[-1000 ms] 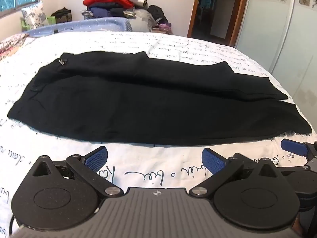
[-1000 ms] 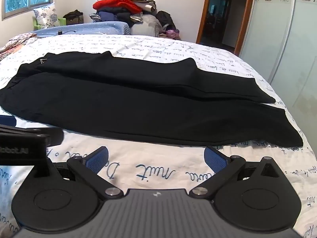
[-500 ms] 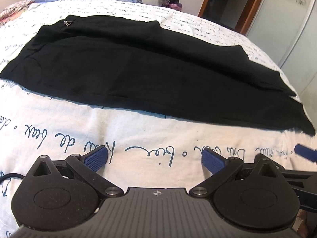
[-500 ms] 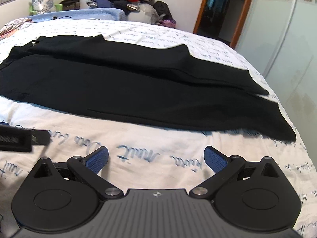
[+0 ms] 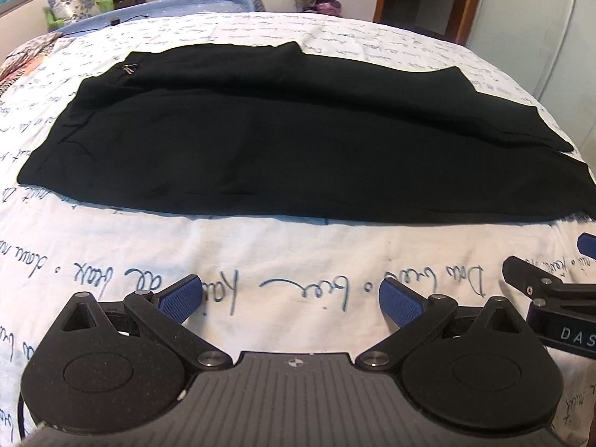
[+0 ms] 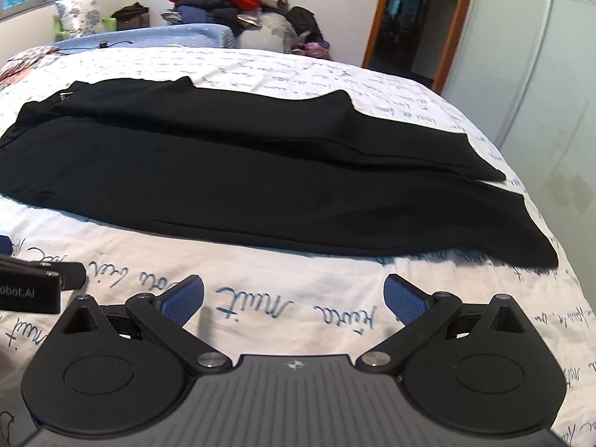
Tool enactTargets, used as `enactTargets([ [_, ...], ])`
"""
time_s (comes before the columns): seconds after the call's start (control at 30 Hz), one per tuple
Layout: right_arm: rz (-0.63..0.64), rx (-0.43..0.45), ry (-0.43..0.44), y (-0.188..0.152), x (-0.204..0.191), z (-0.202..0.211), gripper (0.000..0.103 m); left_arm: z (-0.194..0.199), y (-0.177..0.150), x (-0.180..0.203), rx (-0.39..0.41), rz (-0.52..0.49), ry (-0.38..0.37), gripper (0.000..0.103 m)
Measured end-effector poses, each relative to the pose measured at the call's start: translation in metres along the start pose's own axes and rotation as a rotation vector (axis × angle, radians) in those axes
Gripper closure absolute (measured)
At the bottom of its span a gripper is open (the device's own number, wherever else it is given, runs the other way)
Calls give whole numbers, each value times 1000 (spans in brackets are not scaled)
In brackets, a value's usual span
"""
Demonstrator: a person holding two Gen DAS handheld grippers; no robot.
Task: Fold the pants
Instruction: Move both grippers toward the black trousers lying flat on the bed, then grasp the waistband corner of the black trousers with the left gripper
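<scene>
Black pants (image 5: 290, 138) lie flat on the bed, waistband at the left, legs running right; they also show in the right wrist view (image 6: 260, 178). The two legs lie one partly over the other, hems at the right. My left gripper (image 5: 292, 298) is open and empty above the sheet, short of the pants' near edge. My right gripper (image 6: 294, 296) is open and empty, also short of the near edge, toward the leg end. The right gripper shows at the left wrist view's right edge (image 5: 558, 290).
The bed sheet (image 5: 111, 253) is white with blue handwriting print. A pile of clothes (image 6: 223, 0) sits beyond the bed's far side. A pillow (image 6: 80, 16) lies at far left. A doorway (image 6: 406, 15) and a white wardrobe (image 6: 540, 56) stand at right.
Both grippers stay open. Both views have tilted up slightly since half a second ago, showing more of the far room. The pants have not moved.
</scene>
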State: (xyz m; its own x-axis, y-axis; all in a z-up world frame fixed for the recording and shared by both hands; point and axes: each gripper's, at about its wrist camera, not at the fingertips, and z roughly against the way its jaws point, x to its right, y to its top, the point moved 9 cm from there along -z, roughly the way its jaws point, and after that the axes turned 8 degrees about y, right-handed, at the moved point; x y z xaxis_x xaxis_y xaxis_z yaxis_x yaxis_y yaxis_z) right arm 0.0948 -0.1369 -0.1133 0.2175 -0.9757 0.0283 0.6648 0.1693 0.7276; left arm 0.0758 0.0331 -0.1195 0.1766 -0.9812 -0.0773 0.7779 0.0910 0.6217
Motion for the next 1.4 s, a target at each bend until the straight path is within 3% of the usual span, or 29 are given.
enactTargets([
  [0.2,-20,-1,57,6,-5,-3,0,-2,5,-11,-18,24,-4,1],
  [0.8,62,25,80,42,-36,-20,0,-16,22,-41,-17,71,-41,1],
  [0.9,73,48,102,51,-43,-22,0,-11,45,-59,47,41,-52,1],
  [1.0,108,55,93,63,-50,-30,0,-9,74,-96,119,50,20,1],
  [1.2,118,70,122,83,-66,-42,0,-13,105,-142,156,128,82,1],
  [1.4,178,80,147,106,-89,-62,0,-21,150,-180,219,162,76,1],
])
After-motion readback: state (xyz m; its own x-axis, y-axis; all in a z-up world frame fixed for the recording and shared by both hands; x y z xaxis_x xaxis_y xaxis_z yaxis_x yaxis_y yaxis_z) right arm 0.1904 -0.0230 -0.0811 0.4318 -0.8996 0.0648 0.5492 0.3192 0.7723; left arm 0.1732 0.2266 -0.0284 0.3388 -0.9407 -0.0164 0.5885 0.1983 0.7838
